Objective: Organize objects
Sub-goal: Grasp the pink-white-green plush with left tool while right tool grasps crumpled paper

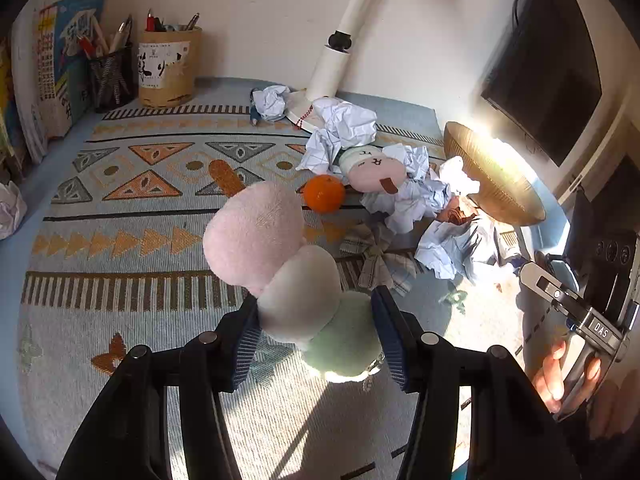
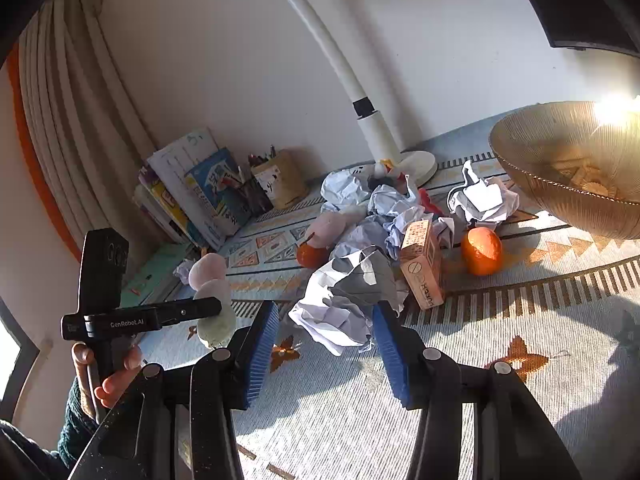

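Plush is what the left tongs (image 1: pixel 316 332) are clenched on: a soft dango toy (image 1: pixel 280 264) of three stuffed balls in a row, pink, white and pale green, held up over the patterned desk (image 1: pixel 120 280) cloth. The pads squeeze it low, around the white and green balls, and the pink ball pokes out forward, free. It looks very light and squashy, so it should give under the pads rather than slip; the fuzzy cover ought to grip well, and nothing about it seems breakable. A hold across the middle ball, as now, seems soundest, since a pinch on one end ball would likely let the rest flop. The right tongs (image 2: pixel 326 340) stand part open around a crumpled paper ball (image 2: pixel 340 304); whether the pads press on it I cannot tell. Paper like that is feather-light, crushes readily, and can be taken anywhere across its bulk. A wide bowl (image 2: pixel 560 184) stands nearby.
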A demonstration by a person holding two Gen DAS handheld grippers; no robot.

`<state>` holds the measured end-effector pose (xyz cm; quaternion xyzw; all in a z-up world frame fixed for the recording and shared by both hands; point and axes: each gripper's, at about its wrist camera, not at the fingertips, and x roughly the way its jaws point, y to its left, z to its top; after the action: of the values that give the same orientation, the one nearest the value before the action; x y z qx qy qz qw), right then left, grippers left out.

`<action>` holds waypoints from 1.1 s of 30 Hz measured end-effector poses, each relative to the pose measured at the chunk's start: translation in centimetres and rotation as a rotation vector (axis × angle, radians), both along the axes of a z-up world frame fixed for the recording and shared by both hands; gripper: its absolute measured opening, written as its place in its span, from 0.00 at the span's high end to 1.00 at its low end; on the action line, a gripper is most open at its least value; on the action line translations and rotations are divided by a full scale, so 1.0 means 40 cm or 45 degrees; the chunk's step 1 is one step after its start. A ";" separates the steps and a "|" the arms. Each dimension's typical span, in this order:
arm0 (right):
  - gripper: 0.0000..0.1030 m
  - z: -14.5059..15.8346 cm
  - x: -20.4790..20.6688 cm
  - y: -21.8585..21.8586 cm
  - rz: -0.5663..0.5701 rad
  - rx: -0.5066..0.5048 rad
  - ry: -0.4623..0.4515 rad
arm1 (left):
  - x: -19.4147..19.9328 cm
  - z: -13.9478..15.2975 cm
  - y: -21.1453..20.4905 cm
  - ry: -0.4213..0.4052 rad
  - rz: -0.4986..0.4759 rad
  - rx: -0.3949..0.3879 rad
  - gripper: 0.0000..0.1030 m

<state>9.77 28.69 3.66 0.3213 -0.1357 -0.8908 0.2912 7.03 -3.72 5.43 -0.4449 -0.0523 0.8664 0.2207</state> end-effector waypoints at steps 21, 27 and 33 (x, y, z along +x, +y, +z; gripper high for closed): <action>0.17 -0.081 0.037 -0.171 0.255 0.123 -0.179 | -0.007 -0.089 -0.026 -0.201 0.306 0.117 0.28; 0.16 -0.050 0.115 -0.192 0.309 0.144 -0.060 | -0.004 -0.095 0.066 -0.094 0.350 -0.178 0.44; 0.23 -0.093 0.090 -0.234 0.206 0.249 -0.121 | 0.005 -0.090 0.034 -0.071 0.374 -0.174 0.60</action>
<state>13.36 19.32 -0.05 0.3998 -0.0353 -0.8573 0.3225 7.25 -2.35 1.81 -0.4701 -0.0639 0.8783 0.0593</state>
